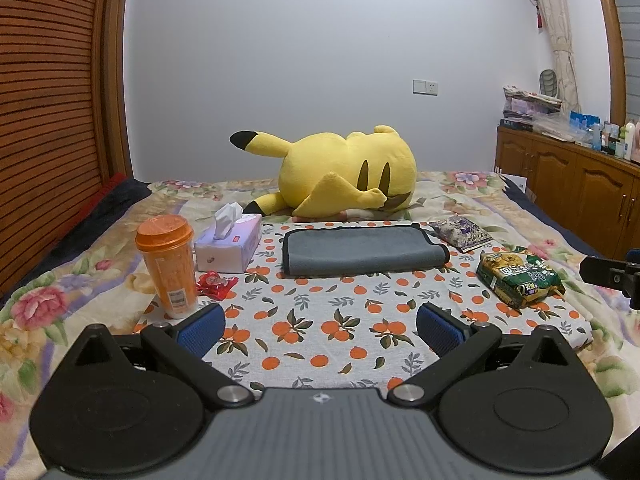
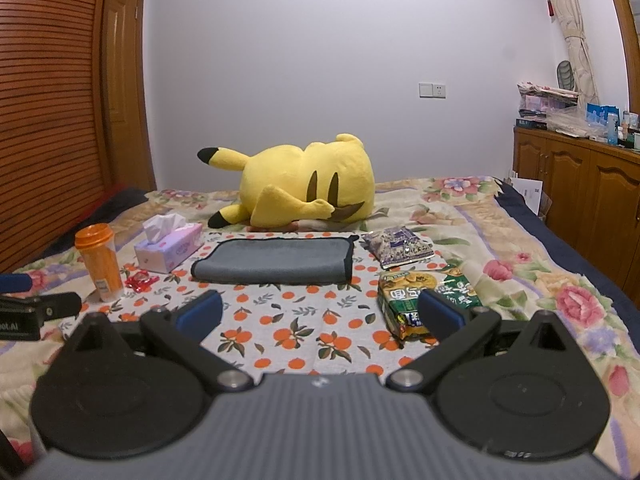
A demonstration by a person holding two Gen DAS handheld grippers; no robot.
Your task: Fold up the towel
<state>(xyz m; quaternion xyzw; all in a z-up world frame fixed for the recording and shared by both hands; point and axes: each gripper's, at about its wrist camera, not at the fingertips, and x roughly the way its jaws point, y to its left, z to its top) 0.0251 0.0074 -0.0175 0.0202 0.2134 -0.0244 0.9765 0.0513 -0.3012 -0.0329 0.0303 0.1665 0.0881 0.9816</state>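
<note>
A grey towel (image 1: 362, 250) with a black hem lies folded into a long flat rectangle at the far end of the orange-print cloth (image 1: 320, 332) on the bed. It also shows in the right wrist view (image 2: 274, 261). My left gripper (image 1: 320, 328) is open and empty, held well short of the towel over the cloth. My right gripper (image 2: 320, 316) is open and empty too, also short of the towel. The right gripper's tip shows at the right edge of the left wrist view (image 1: 612, 274).
An orange cup (image 1: 168, 264), a tissue box (image 1: 230, 246) and a red wrapper (image 1: 214, 283) sit left of the towel. A purple packet (image 1: 460, 232) and a green snack bag (image 1: 520, 278) lie to its right. A yellow plush (image 1: 344, 174) lies behind. Wooden cabinets (image 1: 568, 184) stand at right.
</note>
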